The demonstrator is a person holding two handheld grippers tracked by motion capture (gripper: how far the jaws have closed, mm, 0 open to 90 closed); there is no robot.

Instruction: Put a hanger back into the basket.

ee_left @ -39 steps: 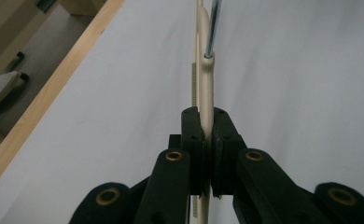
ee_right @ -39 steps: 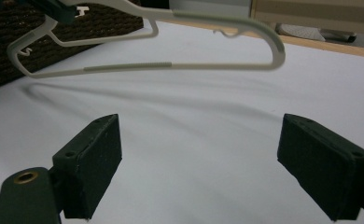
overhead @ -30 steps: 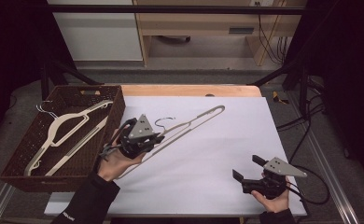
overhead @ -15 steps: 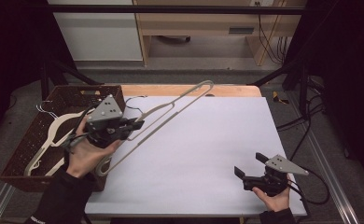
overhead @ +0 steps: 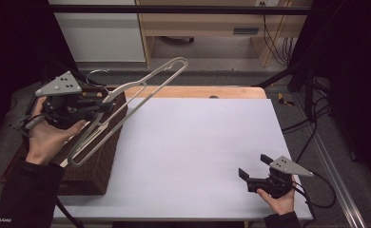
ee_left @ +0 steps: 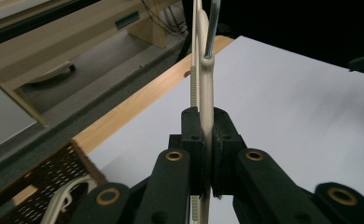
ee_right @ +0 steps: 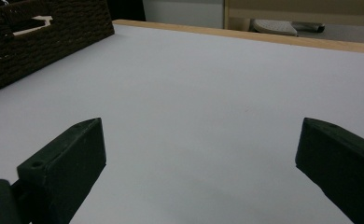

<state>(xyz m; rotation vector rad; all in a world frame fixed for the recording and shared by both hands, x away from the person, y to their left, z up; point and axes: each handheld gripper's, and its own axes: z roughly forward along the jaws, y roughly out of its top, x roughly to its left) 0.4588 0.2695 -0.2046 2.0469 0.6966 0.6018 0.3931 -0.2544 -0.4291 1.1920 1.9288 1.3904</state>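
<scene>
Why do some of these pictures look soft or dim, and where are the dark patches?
High view: the white table is evenly lit, the surroundings fall into black, and the hanger is slightly smeared. Left gripper view: the left tool clamping the hanger is sharp, while the background furniture is soft. Right gripper view: the right tool and its open jaws look dark and a little blurred.

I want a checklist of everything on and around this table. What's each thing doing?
Surface: white table, wooden back edge.
Job's things: pale hanger lifted above the basket; another hanger lies inside.
Clutter: nothing seen.
Grippers: left gripper shut on the hanger; right gripper open, low over the table's near right corner.
Cables: one trails from the right gripper; more hang at the far right.
Surroundings: wooden furniture behind, dark curtains at the sides.
</scene>
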